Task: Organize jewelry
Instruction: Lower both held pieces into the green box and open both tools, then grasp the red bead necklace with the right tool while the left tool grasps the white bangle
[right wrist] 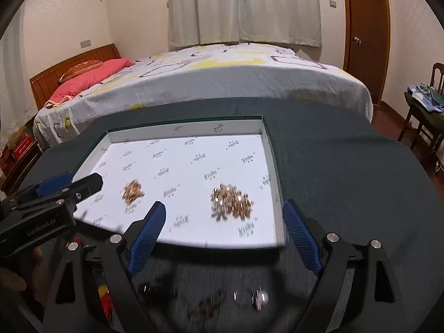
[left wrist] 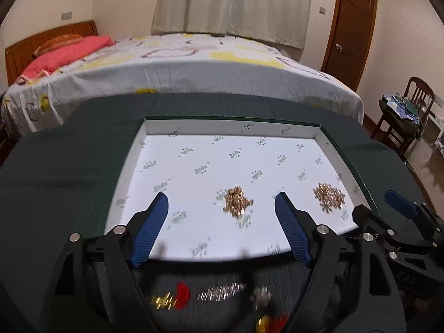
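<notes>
Both tools agape over tray near edge; far half bare.

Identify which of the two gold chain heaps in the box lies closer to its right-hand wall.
The larger, more spread heap lies closer to the right wall of the box. The smaller heap sits further left, nearer the left gripper.

One shallow white box sits on the dark cloth, holding two heaps of gold chain — one nearer its middle, one by its right wall. Two grippers — left and right.
</notes>
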Demonstrator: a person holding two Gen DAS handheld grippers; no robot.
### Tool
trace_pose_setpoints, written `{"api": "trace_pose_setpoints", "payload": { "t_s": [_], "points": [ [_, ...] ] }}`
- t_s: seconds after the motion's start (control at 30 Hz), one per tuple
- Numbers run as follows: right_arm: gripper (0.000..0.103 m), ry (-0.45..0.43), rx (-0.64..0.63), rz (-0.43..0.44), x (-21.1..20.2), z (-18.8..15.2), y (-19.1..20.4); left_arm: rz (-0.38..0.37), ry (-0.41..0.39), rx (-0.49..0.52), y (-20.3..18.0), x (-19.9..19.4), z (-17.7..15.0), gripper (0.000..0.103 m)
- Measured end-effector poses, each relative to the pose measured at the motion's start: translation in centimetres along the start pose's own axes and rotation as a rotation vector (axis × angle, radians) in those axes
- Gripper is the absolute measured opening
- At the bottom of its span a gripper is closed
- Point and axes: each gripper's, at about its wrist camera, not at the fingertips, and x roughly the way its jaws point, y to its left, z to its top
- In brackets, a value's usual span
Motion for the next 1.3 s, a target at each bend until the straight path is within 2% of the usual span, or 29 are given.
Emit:
{"api": "trace_pose_setpoints", "payload": {
  "t_s": [0.13, 0.4, 0.7, 0.83, 1.03, 1.3],
  "points": [
    [0.083, 0.005, 0.015, -0.001, -2.1, -1.9, -0.5, 0.038, -0.029, 0.016, 0.0, -3.4, -2.0, 0.079],
    [0.083, 0.003, 0.004, -0.004, -5.9, -6.0, -0.3, 0.092, -0.027, -0.003, 1.5, -8.5, -6.8, 0.080],
    [0.083, -0.006, -0.030, 0.048, -7.8, -9.6, 1.6, 0.145, -0.019, -0.063, 4.0, -12.2, -10.9, 0.080],
    [0.083, -0.021, -0.048, 0.064, -8.0, -11.1, 2.7, 0.149, -0.057, -0.071, 4.3, -13.1, -11.8, 0.080],
    [0.083, -0.019, -0.093, 0.053, -7.5, -12.1, 4.3, 0.144, -0.056, -0.063, 4.1, -12.9, -12.5, 0.080],
    [0.083, 0.056, -0.094, 0.030, -5.8, -12.5, 4.4, 0.130, -0.042, -0.059, 3.7, -12.3, -13.3, 0.080]
  ]
}}
